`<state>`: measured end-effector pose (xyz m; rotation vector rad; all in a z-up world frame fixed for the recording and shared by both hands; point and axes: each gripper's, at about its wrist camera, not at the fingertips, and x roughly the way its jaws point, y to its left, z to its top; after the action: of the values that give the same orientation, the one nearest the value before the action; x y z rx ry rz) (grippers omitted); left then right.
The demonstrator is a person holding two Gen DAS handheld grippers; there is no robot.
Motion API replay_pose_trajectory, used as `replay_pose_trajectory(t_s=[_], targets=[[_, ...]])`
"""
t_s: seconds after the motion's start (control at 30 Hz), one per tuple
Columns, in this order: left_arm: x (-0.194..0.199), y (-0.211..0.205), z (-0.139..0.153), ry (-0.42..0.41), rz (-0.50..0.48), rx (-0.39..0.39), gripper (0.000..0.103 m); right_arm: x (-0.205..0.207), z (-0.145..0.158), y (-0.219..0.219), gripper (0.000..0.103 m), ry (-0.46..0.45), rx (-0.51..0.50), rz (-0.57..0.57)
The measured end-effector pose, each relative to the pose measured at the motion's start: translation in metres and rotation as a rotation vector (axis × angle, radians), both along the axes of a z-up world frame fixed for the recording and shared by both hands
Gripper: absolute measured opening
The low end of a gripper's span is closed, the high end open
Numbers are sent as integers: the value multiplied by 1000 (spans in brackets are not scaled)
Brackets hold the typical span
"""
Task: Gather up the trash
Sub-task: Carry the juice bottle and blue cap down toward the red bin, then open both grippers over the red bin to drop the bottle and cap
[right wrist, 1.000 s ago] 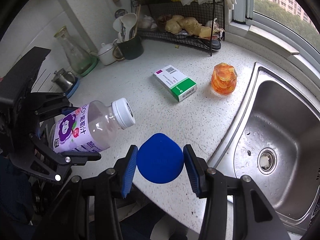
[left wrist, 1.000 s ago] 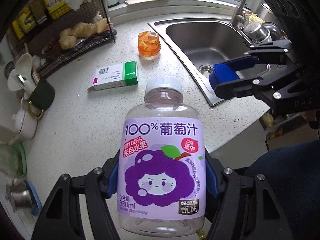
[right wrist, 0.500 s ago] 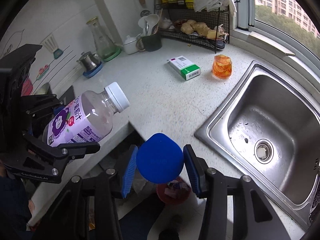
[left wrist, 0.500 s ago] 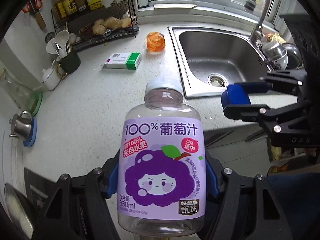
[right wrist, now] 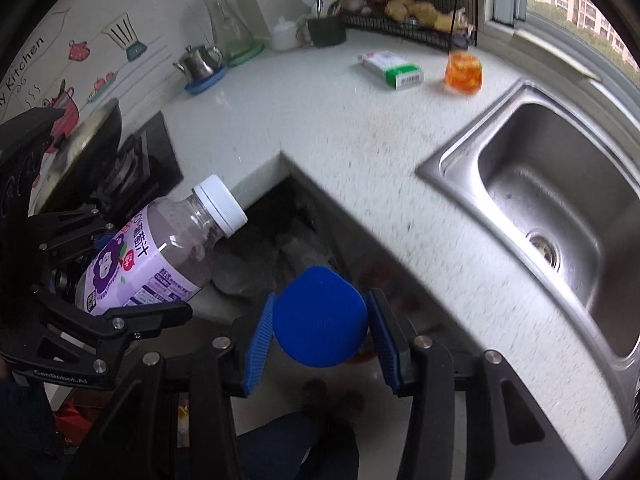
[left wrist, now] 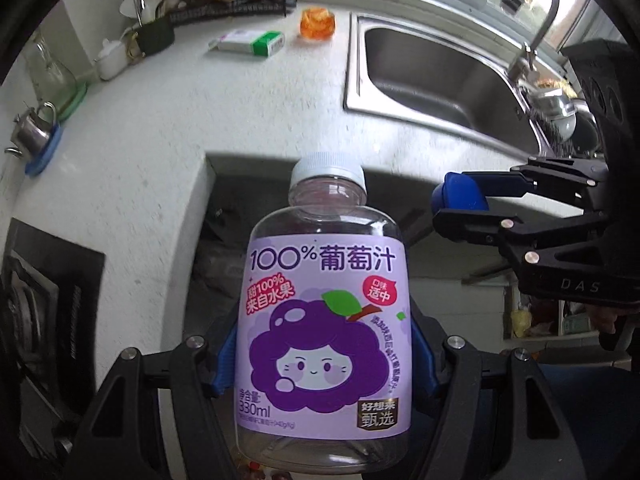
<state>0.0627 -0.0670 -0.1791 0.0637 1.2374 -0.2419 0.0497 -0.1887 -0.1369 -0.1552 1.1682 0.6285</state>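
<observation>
The left gripper (left wrist: 324,356) pinches the grape juice bottle (left wrist: 324,328) by its label, white cap toward 12 o'clock. At 3 o'clock from it, the right gripper (right wrist: 320,336) clamps a blue cap (right wrist: 320,316). Both hang past the counter (right wrist: 340,128) edge.

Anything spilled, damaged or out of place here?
Nothing spilled or damaged. The grape juice bottle, capped and intact, sits in the left gripper; the right gripper holds a blue object. A medicine box and orange cup remain on the counter.
</observation>
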Motion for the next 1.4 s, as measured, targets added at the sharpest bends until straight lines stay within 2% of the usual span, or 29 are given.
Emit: replay_pose_trajectory(t_s=[0.23, 0.4, 0.57, 0.73, 0.83, 1.07, 1.27, 1.4], targets=[[-12, -3, -58, 87, 23, -24, 66, -17, -51, 5, 44, 71, -56, 5], [-9, -2, -107, 128, 55, -13, 66, -12, -100, 3, 44, 144, -46, -24], [1, 1, -161, 165, 87, -22, 66, -5, -162, 3, 44, 197, -38, -46], [13, -1, -229, 212, 74, -26, 66, 6, -219, 1, 44, 194, -55, -48], [19, -2, -278, 231, 96, -55, 66, 11, -256, 1, 44, 201, -59, -44], [31, 0, -380, 255, 72, -43, 66, 19, -349, 2, 44, 218, -75, -2], [38, 4, -438, 268, 54, -59, 66, 23, -404, 3, 44, 220, -83, 55], [48, 11, -475, 281, 51, -24, 66, 26, -429, 9, 44, 217, -93, 99]])
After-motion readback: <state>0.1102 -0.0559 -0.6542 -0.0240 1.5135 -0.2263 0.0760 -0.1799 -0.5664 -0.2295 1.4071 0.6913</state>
